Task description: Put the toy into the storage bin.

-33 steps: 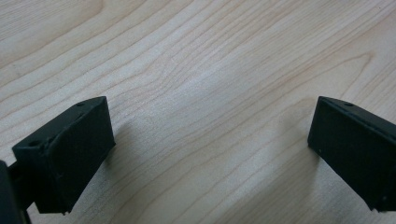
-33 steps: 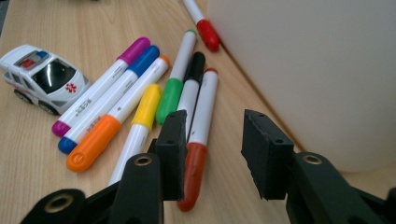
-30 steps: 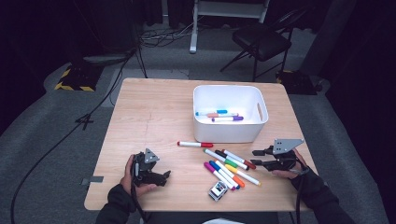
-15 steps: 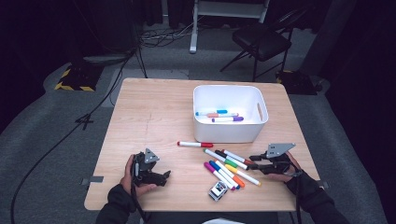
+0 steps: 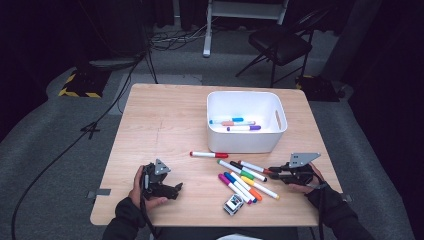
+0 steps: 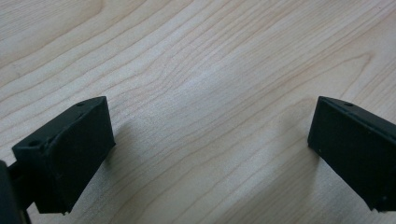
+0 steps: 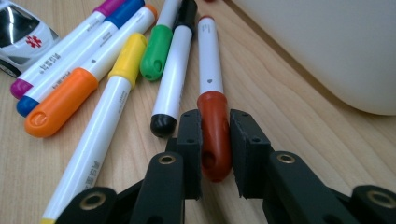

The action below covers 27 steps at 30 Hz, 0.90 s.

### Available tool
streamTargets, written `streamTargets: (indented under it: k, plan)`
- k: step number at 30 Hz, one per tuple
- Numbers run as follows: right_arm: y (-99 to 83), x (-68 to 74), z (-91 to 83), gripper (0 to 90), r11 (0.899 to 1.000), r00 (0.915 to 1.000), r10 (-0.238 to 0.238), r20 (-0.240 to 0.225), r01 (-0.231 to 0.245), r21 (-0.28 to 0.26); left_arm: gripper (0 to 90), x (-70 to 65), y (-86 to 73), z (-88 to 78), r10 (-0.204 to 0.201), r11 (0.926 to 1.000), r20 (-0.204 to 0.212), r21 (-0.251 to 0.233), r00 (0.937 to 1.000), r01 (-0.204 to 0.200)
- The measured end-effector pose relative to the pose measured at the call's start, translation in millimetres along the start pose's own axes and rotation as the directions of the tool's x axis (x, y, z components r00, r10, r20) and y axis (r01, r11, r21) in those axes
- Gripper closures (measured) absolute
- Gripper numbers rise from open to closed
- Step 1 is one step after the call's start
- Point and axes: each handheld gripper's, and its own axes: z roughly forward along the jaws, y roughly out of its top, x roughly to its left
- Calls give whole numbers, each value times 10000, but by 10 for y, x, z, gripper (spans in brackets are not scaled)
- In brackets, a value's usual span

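Wooden table [image 5: 165,125]; right claw [image 7: 215,140] pinching red-capped marker [image 7: 212,107], close-up.

Overhead light falls brightly on the wooden table [image 5: 170,125] while the room around it sinks into near black. The high view is soft and grainy. In the left gripper view faint shadows spread beside the jaws; the right gripper view's foreground blurs

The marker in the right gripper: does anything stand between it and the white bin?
Nothing visible does. The right gripper is shut on the brown-capped marker, and bare table lies between it and the white bin.
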Motion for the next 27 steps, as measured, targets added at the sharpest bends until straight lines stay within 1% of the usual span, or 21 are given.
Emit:
streamTargets:
  k: [3,4,5,7,10,11,12,13,14,16,18,19,20,21,23,26,27]
  plan:
    - [7,-21,-76,754,9995,10000,1,-47,-2,-300,6,1,0,-1,12,10000,-17,-2,10000,-12]
    - [14,-14,-97,753,9995,10000,24,50,-22,-325,6,1,0,-1,14,10000,-25,-1,10000,-14]
    - [35,-25,-145,753,9989,9999,-90,98,95,-458,6,-1,0,1,-11,10000,21,-1,10000,11]
    - [69,-26,-200,754,9983,9998,-72,172,82,-575,6,-2,-1,2,-28,10000,42,4,10000,28]
    - [147,-32,-289,754,9964,9992,-281,290,304,-796,6,1,0,-2,16,10000,-29,2,10000,-16]
    - [171,-31,-308,754,9955,9988,-367,328,394,-867,6,-3,-1,2,-40,10000,54,7,10000,40]
    - [205,-28,-342,754,9948,9983,-440,386,473,-899,5,1,0,0,10,10000,-9,-4,10000,-10]
    - [239,-19,-376,754,9943,9979,-493,411,529,-924,6,-2,-1,2,-29,10000,46,6,10000,29]
    - [275,-12,-407,754,9933,9974,-592,400,629,-974,5,1,0,-1,12,10000,-25,-1,10000,-12]
    - [353,-6,-477,754,9899,9945,-949,439,989,-1014,6,1,0,-1,13,10000,-31,-1,10000,-13]
    - [422,0,-523,753,9884,9937,-1057,379,1092,-1054,5,1,0,-2,20,10000,-31,4,10000,-20]
    - [446,-4,-540,754,9865,9921,-1215,329,1243,-1063,5,1,0,-2,17,10000,-31,2,10000,-17]
    - [479,9,-554,754,9853,9919,-1240,261,1262,-1152,5,0,0,1,-6,10000,15,-2,10000,6]
    - [524,14,-576,754,9827,9888,-1470,257,1490,-1103,5,0,0,-1,9,10000,-20,-1,10000,-9]
    - [584,23,-608,754,9795,9862,-1645,204,1658,-1144,5,0,0,1,-4,10000,15,-1,10000,4]
    - [711,19,-669,754,9721,9796,-1991,270,2010,-1210,6,1,0,-1,11,10000,-20,-5,10000,-11]
    - [752,18,-690,753,9716,9798,-1989,222,2001,-1262,6,1,0,-1,14,10000,-23,-3,10000,-14]
